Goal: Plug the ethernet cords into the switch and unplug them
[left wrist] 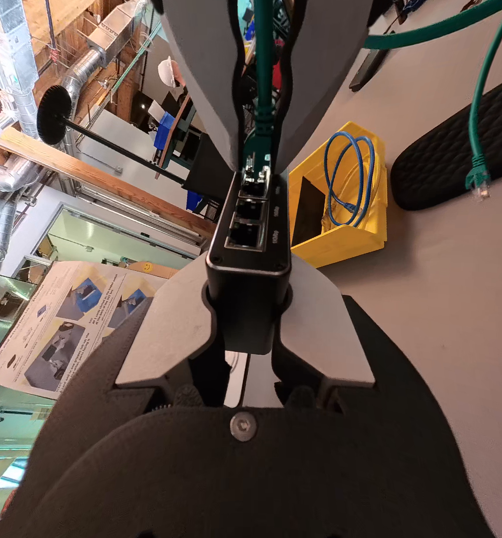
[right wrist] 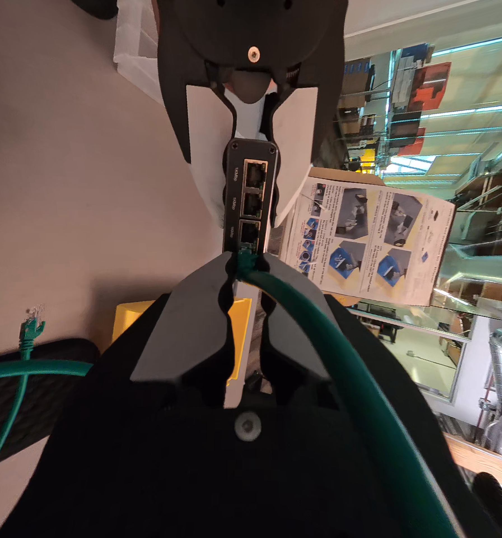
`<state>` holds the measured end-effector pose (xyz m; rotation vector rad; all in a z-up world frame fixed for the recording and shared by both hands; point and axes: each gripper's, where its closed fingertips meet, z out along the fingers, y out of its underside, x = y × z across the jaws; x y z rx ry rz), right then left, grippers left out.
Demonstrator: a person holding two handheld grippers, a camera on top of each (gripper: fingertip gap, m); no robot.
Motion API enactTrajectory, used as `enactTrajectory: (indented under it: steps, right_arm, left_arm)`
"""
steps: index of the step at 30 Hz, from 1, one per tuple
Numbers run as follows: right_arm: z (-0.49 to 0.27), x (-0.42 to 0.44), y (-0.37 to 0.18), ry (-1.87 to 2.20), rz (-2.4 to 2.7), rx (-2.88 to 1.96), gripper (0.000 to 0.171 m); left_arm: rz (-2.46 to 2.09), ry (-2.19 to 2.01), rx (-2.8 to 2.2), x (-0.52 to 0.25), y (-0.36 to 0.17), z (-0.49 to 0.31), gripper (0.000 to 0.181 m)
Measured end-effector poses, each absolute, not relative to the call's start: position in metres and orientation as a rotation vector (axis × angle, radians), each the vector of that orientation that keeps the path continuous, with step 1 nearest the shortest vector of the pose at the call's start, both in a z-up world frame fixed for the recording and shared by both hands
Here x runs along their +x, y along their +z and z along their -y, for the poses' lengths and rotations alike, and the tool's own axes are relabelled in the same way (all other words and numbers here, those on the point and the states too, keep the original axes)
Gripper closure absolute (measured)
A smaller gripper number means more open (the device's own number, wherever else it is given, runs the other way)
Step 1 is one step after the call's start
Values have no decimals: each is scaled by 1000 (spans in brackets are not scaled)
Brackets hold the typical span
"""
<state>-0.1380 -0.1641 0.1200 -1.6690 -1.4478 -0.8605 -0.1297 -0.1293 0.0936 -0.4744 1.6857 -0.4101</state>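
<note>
Beside switch (left wrist: 248, 262): yellow bin (left wrist: 342, 241), cords.

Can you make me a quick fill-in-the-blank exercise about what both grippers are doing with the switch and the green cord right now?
1. The left gripper is clamped on the black ____.
2. The right gripper pinches a plug of the ____ ethernet cord.
3. The switch face shows ____ ports.
4. A blue cord lies coiled in the ____ bin.

Missing words: switch, green, three, yellow

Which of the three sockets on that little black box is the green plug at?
The end socket of the switch, farthest from the left hand-held gripper holding it. The green plug sits at it; the other two gape empty.
</note>
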Motion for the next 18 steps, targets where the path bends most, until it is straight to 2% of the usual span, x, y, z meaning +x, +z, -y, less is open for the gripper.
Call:
enactTrajectory:
  steps: [6,10,18]
  right_arm:
    - [160,-139,122,-898,1415,-1650,157]
    - [153,-140,122,-928,1417,-1646,157]
    - [144,-133,103,-860,1440,-1781,156]
  left_arm:
    - [-1602,-366,-446,-127,97,124,143]
    - [-1476,-298,-411,-125,103,118,135]
    - [-1579,-258,-472,-116,89,99,138]
